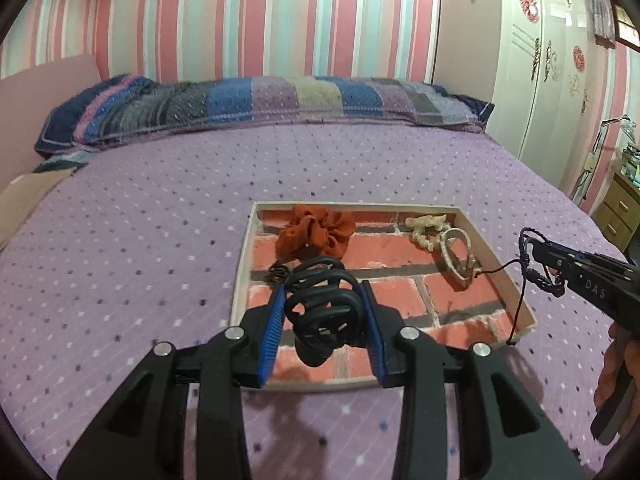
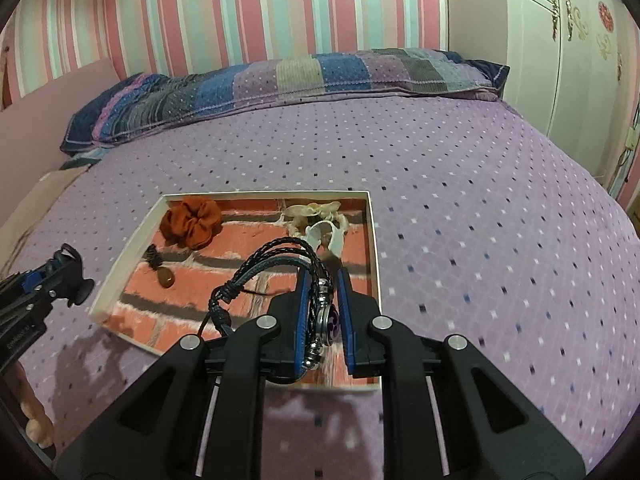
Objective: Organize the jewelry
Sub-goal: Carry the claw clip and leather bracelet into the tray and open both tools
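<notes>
My left gripper [image 1: 323,290] is shut on a black hair claw clip [image 1: 320,316], held above the near left part of a shallow tray [image 1: 504,276] lined with a brick pattern. My right gripper [image 2: 322,274] is shut on a dark braided bracelet [image 2: 276,258] with a silver and purple charm, over the tray's [image 2: 373,236] near right corner. In the tray lie an orange scrunchie [image 1: 316,236], a beige scrunchie [image 1: 426,224], a pale bracelet [image 1: 456,256] and an amber pendant [image 2: 165,278]. Each view shows the other gripper at its edge: right gripper [image 1: 548,266], left gripper [image 2: 66,268].
The tray rests on a bed with a purple dotted bedspread [image 1: 160,220]. A long striped pillow [image 1: 260,104] lies along the striped wall behind. A white wardrobe [image 1: 540,80] and a wooden drawer unit [image 1: 620,208] stand to the right. A hand [image 1: 616,372] grips the right tool.
</notes>
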`<state>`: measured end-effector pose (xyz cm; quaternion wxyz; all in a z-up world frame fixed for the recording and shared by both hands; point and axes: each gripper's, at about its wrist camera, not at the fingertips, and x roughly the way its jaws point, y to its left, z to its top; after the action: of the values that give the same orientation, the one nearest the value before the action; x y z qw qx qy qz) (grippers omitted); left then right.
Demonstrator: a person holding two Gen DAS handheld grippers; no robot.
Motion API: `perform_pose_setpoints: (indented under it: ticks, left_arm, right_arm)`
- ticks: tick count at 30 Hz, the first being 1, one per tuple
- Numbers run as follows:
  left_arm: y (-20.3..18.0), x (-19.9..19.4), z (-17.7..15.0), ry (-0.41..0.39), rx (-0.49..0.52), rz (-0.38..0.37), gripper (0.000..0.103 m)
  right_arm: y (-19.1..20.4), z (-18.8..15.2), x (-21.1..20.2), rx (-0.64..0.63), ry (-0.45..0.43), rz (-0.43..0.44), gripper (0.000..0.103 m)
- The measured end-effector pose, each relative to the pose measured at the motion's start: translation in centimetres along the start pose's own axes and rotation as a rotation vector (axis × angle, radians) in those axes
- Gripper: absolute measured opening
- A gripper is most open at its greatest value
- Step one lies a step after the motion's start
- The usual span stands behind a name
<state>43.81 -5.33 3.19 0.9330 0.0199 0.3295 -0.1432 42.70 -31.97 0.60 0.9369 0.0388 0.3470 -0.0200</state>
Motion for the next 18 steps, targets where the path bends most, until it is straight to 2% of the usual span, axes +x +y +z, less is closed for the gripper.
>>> perform_pose_setpoints:
  ticks: [7,18]
  left_arm:
    - [-0.9,5.3,-1.1,0.059,0.077,0.059,0.037]
    - [1.1,9.1,-1.8,0.129,0.015,0.073,0.037]
  right_arm:
    - [0.0,-1.9,4.5,-0.017,0.073,-0.035,0.015]
    - [0.0,-3.3,7.9,-0.029,0.152,-0.065,0.015]
